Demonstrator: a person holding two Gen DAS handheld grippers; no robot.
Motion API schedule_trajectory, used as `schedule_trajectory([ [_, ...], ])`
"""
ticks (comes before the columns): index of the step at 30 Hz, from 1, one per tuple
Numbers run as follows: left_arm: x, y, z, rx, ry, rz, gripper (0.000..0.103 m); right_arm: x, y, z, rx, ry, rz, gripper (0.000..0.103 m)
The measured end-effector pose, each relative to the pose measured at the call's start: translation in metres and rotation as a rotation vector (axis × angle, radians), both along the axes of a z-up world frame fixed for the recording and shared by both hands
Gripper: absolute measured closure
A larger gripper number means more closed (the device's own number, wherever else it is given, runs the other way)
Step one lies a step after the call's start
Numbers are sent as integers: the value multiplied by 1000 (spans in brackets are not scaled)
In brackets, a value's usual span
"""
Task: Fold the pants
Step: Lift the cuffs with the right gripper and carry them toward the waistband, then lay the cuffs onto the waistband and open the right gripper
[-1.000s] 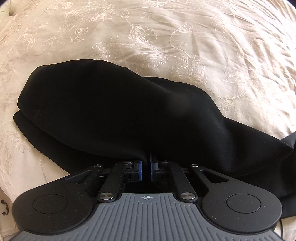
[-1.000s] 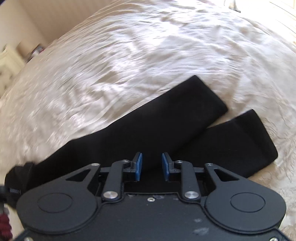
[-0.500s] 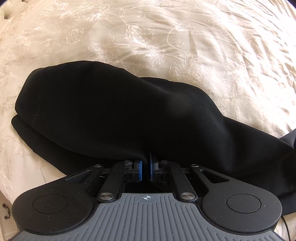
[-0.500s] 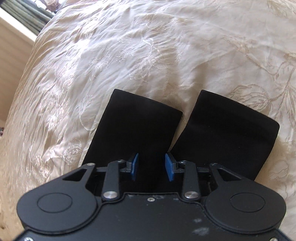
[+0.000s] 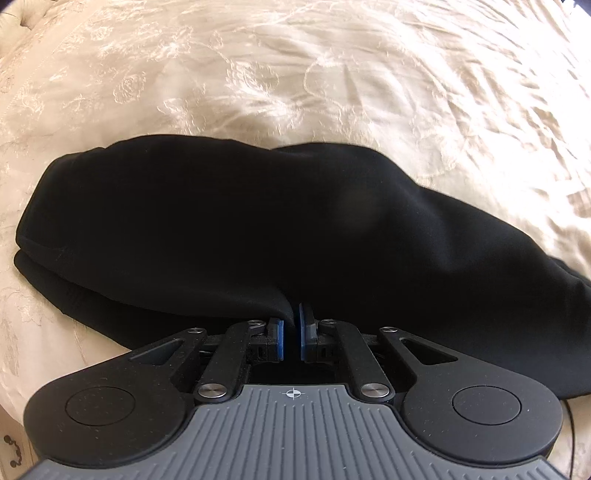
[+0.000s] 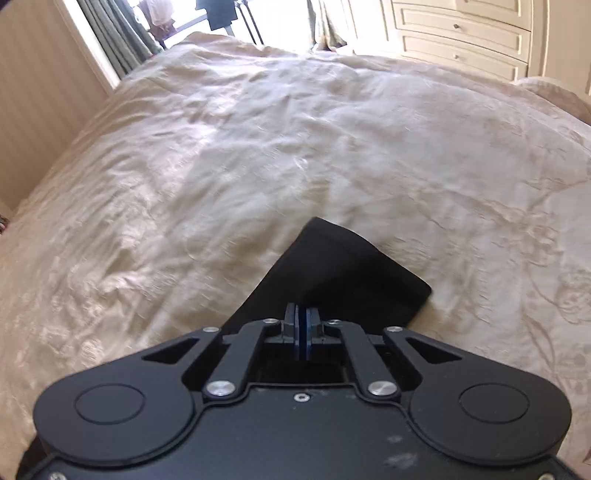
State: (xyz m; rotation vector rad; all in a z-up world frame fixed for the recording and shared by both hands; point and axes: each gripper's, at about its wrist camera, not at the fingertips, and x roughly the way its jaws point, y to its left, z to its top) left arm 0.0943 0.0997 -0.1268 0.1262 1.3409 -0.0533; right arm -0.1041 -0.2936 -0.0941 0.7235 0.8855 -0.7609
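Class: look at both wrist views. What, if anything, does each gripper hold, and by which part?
The left gripper pinches the black pants at a raised fold along their near edge. The right gripper is shut; whether it grips the leg end cannot be told.

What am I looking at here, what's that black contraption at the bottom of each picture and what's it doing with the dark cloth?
Each picture comes from a small wide-angle camera mounted on a handheld gripper, a two-fingered clamp that a person carries, one in each hand. The black shape at the bottom is the gripper's own body.

The left gripper, seen from its own camera, is pinching a fold of the black pants between its blue pads.

The right gripper, seen from its own camera, has its blue pads together over one pant leg's end. Whether cloth is caught between them is hard to tell.

The pants lie on a cream embroidered bedspread. A window and white drawers show behind.
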Motion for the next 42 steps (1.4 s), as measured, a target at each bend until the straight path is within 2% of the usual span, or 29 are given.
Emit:
schedule_trajectory([
  [4,-6,-2,2,10,-26,-28,96,-12,3,-25,13,86,15,99],
  [11,-23,-1,12,-11,-69,26,95,-6,10,-4,-77,42,90,99],
  [14,-32,-8,12,-10,-81,35,95,-4,4,-6,-101,48,112,99],
  [20,-34,-20,-1,50,-88,26,95,-8,-10,-36,-39,132,99,99],
  [30,-51,-17,13,67,-73,46,91,-10,-14,-42,-10,155,134,99],
  [34,-53,-6,31,26,-92,66,90,-4,-14,-38,-6,171,183,92],
  [38,-51,4,46,-19,-109,103,89,-8,-17,-33,1,133,203,88],
  [42,-49,-2,47,1,-115,85,88,-13,-20,-33,9,115,195,87],
])
